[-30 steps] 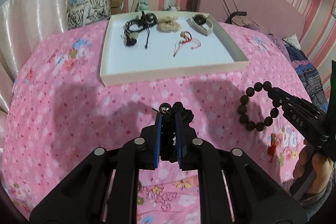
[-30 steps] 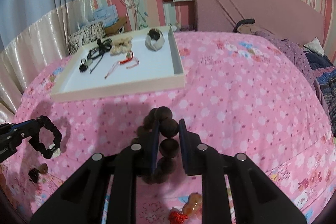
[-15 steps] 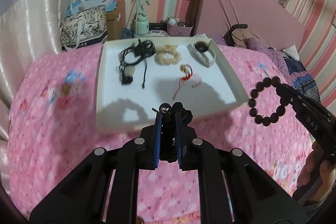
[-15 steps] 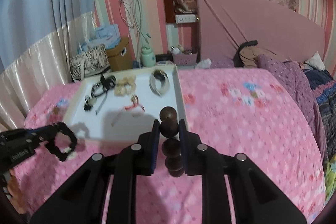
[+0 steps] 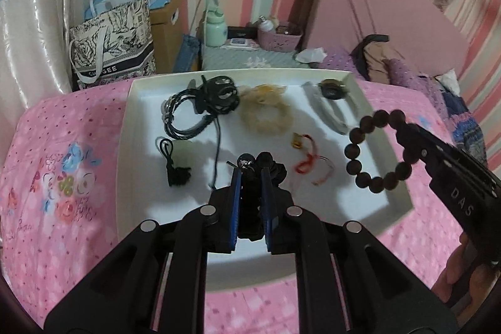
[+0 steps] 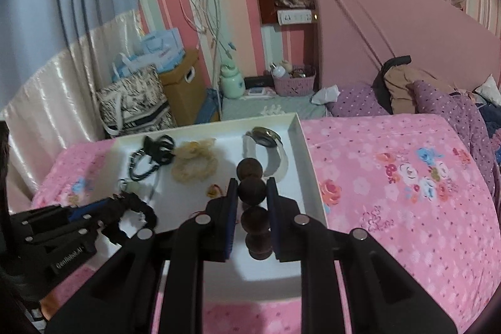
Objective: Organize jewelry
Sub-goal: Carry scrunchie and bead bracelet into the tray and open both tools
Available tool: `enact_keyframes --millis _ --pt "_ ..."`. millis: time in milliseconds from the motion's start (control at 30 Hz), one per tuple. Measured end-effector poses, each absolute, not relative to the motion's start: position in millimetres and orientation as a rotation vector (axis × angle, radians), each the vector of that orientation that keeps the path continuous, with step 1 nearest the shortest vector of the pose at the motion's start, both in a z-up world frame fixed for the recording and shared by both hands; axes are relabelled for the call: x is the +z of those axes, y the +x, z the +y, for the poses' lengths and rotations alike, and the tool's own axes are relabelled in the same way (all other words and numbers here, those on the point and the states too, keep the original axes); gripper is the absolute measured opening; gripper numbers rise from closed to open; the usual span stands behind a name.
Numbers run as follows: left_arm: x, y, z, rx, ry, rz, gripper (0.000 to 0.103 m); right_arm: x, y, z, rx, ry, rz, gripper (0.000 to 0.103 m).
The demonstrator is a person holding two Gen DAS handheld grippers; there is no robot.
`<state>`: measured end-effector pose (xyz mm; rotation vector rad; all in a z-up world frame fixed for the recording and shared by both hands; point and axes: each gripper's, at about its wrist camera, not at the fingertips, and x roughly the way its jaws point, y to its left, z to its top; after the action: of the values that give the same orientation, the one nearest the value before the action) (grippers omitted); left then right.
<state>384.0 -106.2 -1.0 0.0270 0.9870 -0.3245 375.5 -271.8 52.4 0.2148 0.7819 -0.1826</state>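
Observation:
A white tray (image 5: pixel 124 146) lies on the pink bedspread. It holds black cords (image 5: pixel 188 115), a cream scrunchie (image 5: pixel 266 115), a watch (image 5: pixel 332 102) and a red string bracelet (image 5: pixel 308 161). My left gripper (image 5: pixel 250 174) hangs over the tray's near middle, shut on a black scrunchie (image 5: pixel 275 166) with a small silver charm. My right gripper (image 6: pixel 250 187) is over the tray's right part, shut on a dark brown bead bracelet (image 6: pixel 250 168). In the left wrist view the bead bracelet (image 5: pixel 353 151) hangs as a full ring from the right gripper (image 5: pixel 407 133).
The floral bedspread (image 6: pixel 407 193) spreads out right of the tray. A patterned tote bag (image 5: pixel 109 46), a cardboard box (image 6: pixel 184 89) and a low shelf with a pink basket (image 5: pixel 278 36) stand beyond the bed. Clothes (image 6: pixel 404 86) lie against the pink headboard.
Both grippers have moved forward from above the bedspread to above the tray, each still carrying its piece. The tray now fills the middle of both views.

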Motion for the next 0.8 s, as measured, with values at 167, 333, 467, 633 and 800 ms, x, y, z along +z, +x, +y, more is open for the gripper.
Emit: enact_keyframes --millis 167,333,467,633,800 --pt "-29 396 -109 -0.271 0.071 1.009 0.010 26 389 -275 -0.235 0.133 0.829 0.018" --pt "-48 406 -114 -0.227 0.113 1.034 0.010 14 398 -286 -0.264 0.105 0.862 0.018" --pt "-53 411 -113 -0.213 0.109 1.043 0.010 3 403 -291 -0.264 0.111 0.898 0.018" --pt "-55 411 -113 -0.206 0.124 1.035 0.010 -6 406 -288 -0.263 0.086 0.929 0.018" --pt "-56 412 -115 -0.198 0.130 1.026 0.011 -15 410 -281 -0.257 0.064 0.951 0.018"
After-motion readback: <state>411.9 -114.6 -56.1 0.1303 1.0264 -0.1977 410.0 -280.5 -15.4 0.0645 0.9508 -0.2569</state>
